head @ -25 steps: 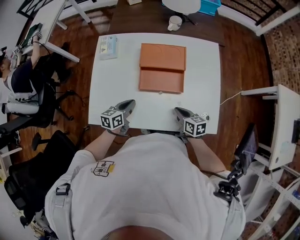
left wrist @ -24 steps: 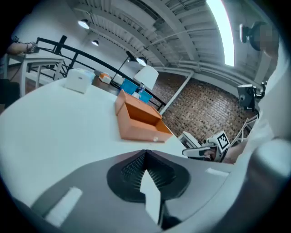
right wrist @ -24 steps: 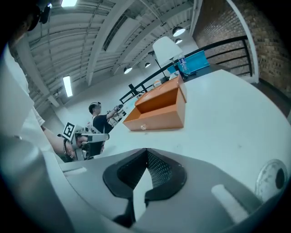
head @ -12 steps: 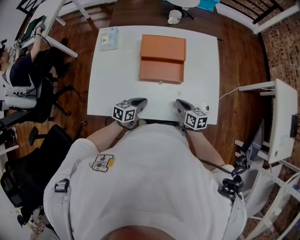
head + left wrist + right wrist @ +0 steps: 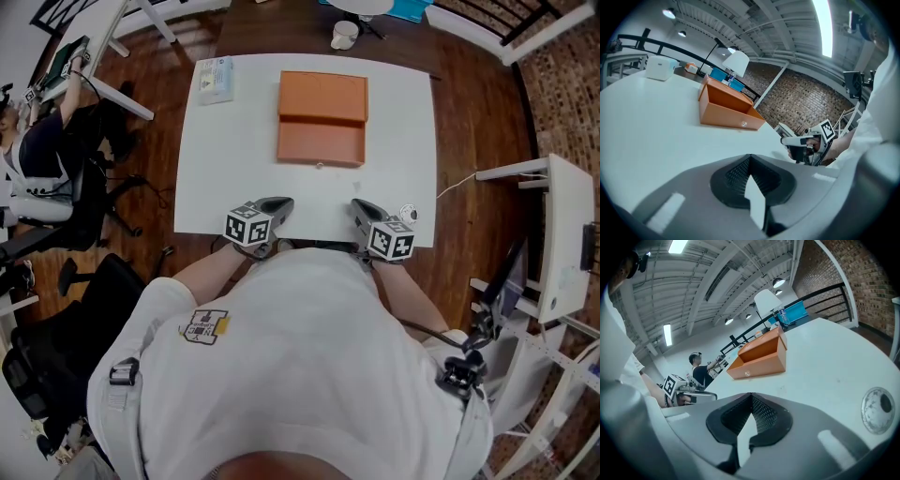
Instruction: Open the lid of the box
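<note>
The orange box [image 5: 321, 142] sits at the far middle of the white table [image 5: 234, 159], with its lid [image 5: 323, 97] swung back behind it and its inside showing in the left gripper view [image 5: 726, 105] and in the right gripper view [image 5: 759, 357]. A small knob [image 5: 320, 167] is on its front face. My left gripper [image 5: 274, 206] [image 5: 750, 157] and right gripper [image 5: 360, 210] [image 5: 751, 397] rest at the table's near edge, well short of the box. Both are shut with nothing in them.
A small white packet [image 5: 215, 79] lies at the table's far left corner. A small round object [image 5: 410, 214] sits at the near right edge. A cup [image 5: 344, 35] stands on the floor beyond the table. A person sits at a desk on the left [image 5: 37, 150]. A white stand [image 5: 562, 244] is on the right.
The head view has shifted a little since a second ago. My left gripper has moved in to the right along the near edge. In the last half second nothing has moved.
</note>
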{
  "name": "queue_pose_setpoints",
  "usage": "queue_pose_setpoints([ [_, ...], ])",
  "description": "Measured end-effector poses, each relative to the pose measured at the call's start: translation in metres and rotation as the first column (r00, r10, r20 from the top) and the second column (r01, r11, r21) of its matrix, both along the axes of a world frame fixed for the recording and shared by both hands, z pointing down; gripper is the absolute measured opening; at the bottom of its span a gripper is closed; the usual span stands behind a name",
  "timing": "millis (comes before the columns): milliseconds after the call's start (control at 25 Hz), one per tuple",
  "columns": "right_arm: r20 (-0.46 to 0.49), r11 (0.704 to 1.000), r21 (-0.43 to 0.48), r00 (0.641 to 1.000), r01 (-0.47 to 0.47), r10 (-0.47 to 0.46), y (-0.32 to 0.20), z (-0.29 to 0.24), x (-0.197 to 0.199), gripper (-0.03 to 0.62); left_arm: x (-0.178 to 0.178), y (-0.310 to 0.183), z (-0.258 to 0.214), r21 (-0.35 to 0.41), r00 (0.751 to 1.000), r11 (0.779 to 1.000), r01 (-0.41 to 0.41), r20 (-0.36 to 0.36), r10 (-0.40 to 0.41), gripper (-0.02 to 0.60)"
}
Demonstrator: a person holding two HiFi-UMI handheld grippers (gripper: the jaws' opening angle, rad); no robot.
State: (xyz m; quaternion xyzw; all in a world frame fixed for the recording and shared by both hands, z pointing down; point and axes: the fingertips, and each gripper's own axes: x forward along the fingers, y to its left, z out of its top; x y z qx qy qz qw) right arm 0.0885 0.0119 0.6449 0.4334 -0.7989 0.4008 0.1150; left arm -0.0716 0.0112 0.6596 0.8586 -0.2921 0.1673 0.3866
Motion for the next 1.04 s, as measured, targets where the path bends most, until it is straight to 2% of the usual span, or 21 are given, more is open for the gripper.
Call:
queue_pose_setpoints([
  [1040,-0.030,1.000,-0.005,0.999,0.025,-0.025,-0.0051,0.0066,0.0048,-0.002,-0.0012,-0.0013,0.0018,-0.004,1.000,1.000,0.016,0.006,-0.016,0.000],
])
